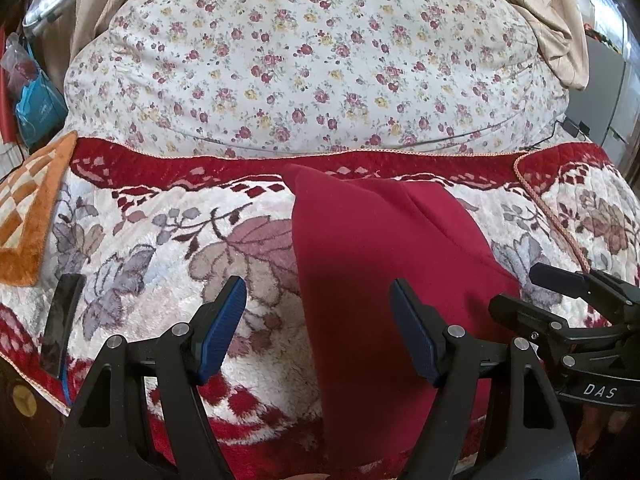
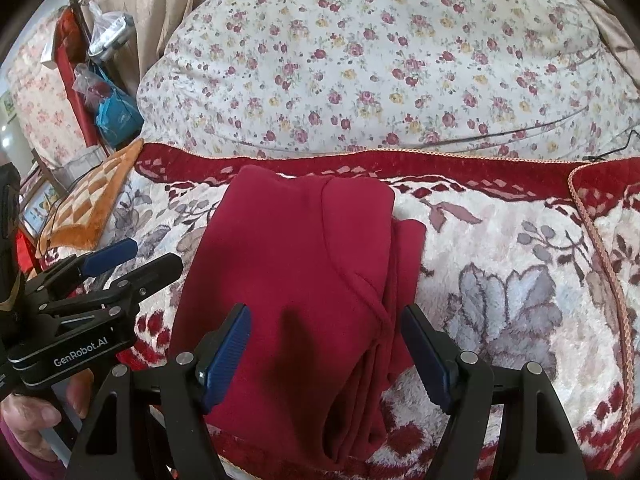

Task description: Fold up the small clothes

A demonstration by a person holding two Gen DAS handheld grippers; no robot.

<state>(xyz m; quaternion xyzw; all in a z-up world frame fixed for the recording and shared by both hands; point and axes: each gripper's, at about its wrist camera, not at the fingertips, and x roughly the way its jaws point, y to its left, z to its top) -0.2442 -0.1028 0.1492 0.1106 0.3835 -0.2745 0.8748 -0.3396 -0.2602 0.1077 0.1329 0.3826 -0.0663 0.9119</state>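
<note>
Red garment [image 2: 296, 280] lies partly folded on the plush floral blanket [image 2: 500, 280], and both tools hover just above its near end with nothing held. Right gripper [image 2: 326, 356] has its blue pads spread wide over the near part of the cloth, where a curved seam and several stacked edges run along the garment's right side. Left gripper [image 1: 320, 328] is equally wide open, one pad over the garment's left edge and the other over its middle. Judging by the layers, a lengthwise fold seems done, though the fisheye hides the nearest hem. To do the next fold well, each tool should probably pinch all layers at a near corner, lift evenly, and carry the hem toward the garment's far end, which lies beside the blanket's red border [image 2: 360, 164]. Beyond the garment rises a flowered quilt [image 2: 380, 60]; left of it sits an orange checked mat [image 2: 96, 196].
</note>
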